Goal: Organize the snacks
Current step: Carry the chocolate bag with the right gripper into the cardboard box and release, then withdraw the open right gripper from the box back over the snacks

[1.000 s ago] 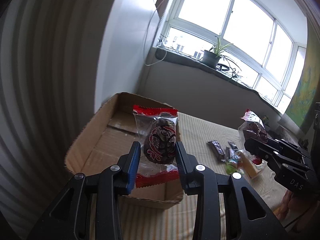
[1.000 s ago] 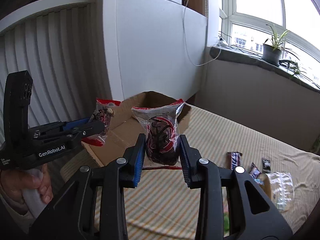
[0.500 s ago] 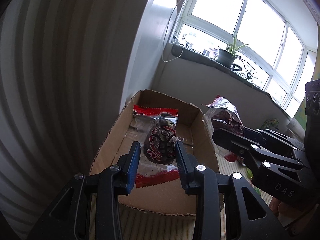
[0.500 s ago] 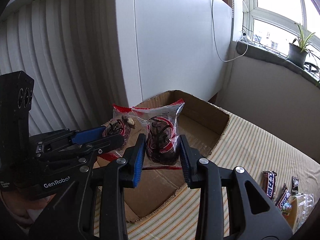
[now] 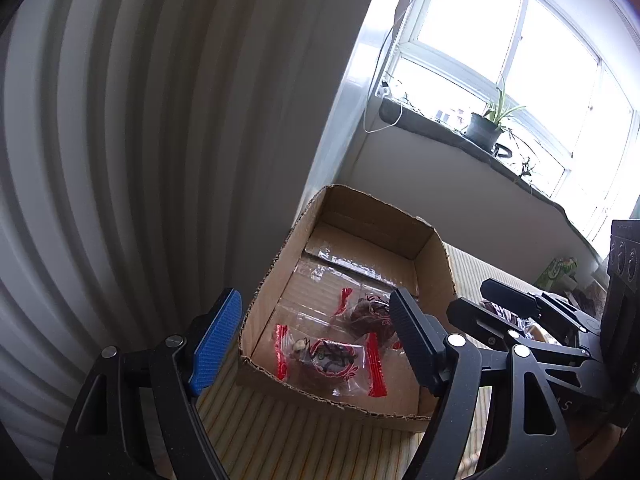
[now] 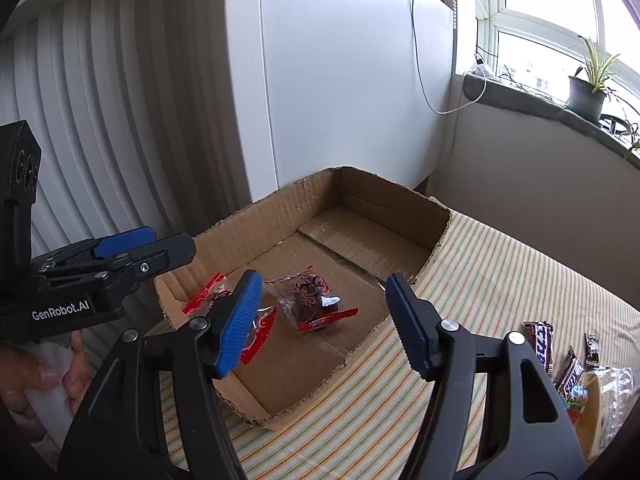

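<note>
My left hand-held gripper (image 5: 316,336) hangs spread wide and empty over the near end of the cardboard box (image 6: 260,220). Inside the box, on its floor, lie two clear snack packets with red ends: one packet (image 5: 326,358) near the front wall, the other packet (image 6: 308,296) just beyond it toward the middle. My right hand-held gripper (image 6: 324,316) is also spread, holding nothing, above the box. Further right, chocolate bars (image 6: 542,342) and a clear bag (image 6: 608,396) rest on the striped worktop (image 6: 500,280), well apart from the box.
</note>
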